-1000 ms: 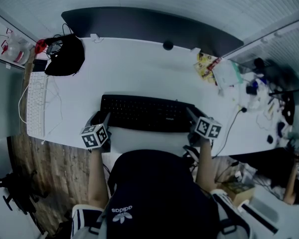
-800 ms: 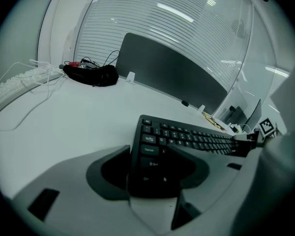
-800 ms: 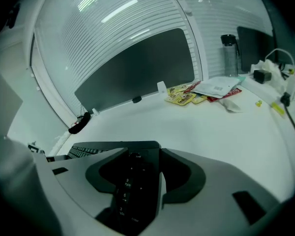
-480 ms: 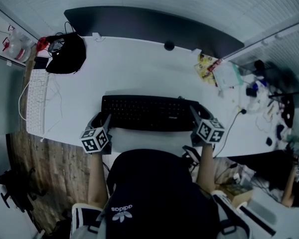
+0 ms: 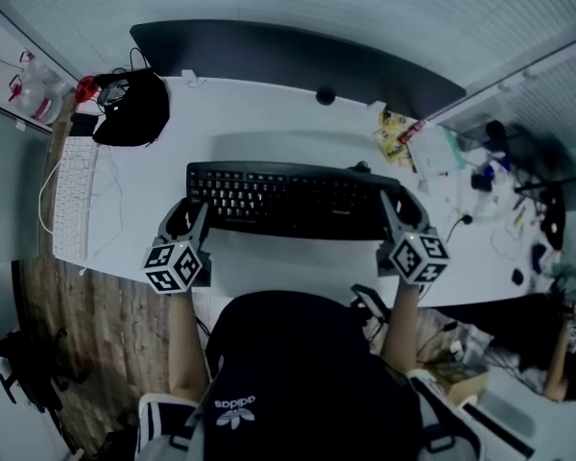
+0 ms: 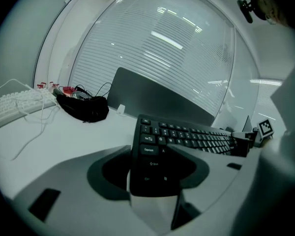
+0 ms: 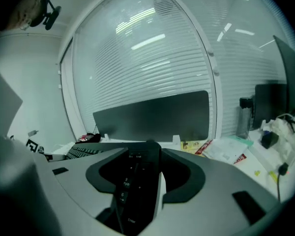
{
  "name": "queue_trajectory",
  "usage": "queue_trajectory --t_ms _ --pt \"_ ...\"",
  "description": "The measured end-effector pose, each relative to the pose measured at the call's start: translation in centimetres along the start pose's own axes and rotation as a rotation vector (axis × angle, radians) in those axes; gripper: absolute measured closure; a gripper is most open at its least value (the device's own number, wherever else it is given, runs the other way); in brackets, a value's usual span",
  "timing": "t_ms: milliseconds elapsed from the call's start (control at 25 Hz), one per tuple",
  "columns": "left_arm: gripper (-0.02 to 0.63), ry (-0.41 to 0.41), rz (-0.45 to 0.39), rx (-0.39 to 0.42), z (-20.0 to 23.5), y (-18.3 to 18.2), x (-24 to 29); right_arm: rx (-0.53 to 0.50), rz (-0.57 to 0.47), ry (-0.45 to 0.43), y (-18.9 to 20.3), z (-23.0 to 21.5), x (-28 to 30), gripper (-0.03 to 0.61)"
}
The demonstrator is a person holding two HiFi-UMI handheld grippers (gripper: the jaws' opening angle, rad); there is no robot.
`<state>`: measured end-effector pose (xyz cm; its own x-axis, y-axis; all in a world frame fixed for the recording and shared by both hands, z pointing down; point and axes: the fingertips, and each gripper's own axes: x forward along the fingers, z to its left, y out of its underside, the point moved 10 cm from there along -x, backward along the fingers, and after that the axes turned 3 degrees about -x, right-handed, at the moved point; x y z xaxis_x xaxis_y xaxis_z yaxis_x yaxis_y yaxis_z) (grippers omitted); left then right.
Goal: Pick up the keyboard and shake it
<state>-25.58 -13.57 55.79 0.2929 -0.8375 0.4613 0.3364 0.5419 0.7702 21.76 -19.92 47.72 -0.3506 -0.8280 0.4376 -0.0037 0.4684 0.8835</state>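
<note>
Since a second ago, the black keyboard (image 5: pixel 288 200) has been raised off the white desk (image 5: pixel 269 113). It is now held above the desk, roughly level, and its shadow is cast on the surface behind it. Its left end, by the Caps Lock and Shift keys, is clamped between the narrowed jaws of the left gripper (image 5: pixel 194 219). Its right end, at the number pad, is pinched likewise by the right gripper (image 5: pixel 396 211). A long, flat, full-size board is seen, with pale legends on black keys. A white keyboard (image 5: pixel 72 195) and a black bag (image 5: pixel 130 109) are seen well apart at the desk's left.
</note>
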Motion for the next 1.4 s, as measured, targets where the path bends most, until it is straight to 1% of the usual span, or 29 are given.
queue_trajectory --t_ms 200,440,640,800,1040,1200,1400 --pt "0.391 0.032 -0.086 0.02 -0.9 -2.6 -0.5 -0.062 -0.105 -0.012 -3.3 0.8 -1.4 0.38" --pt "0.391 0.064 -0.188 0.047 -1.3 -5.1 -1.0 -0.125 -0.202 -0.017 -6.5 2.5 -3.0 0.38" --pt "0.391 0.116 -0.283 0.048 -1.3 -6.7 -1.6 -0.229 -0.284 -0.004 -9.8 4.5 -4.7 0.38" --pt "0.391 0.146 -0.355 0.051 -1.3 -7.4 -2.2 -0.301 -0.349 -0.014 -11.4 5.6 -6.2 0.38" --pt "0.391 0.173 -0.456 0.071 -1.9 -9.7 -3.6 -0.367 -0.443 -0.034 -14.0 7.1 -8.0 0.382" --pt "0.391 0.195 -0.533 0.093 -2.7 -11.7 -4.6 -0.38 -0.519 -0.033 -15.7 8.0 -9.5 0.382" --pt "0.391 0.226 -0.599 0.112 -3.6 -13.6 -5.7 -0.404 -0.597 -0.021 -17.0 9.1 -11.6 0.382"
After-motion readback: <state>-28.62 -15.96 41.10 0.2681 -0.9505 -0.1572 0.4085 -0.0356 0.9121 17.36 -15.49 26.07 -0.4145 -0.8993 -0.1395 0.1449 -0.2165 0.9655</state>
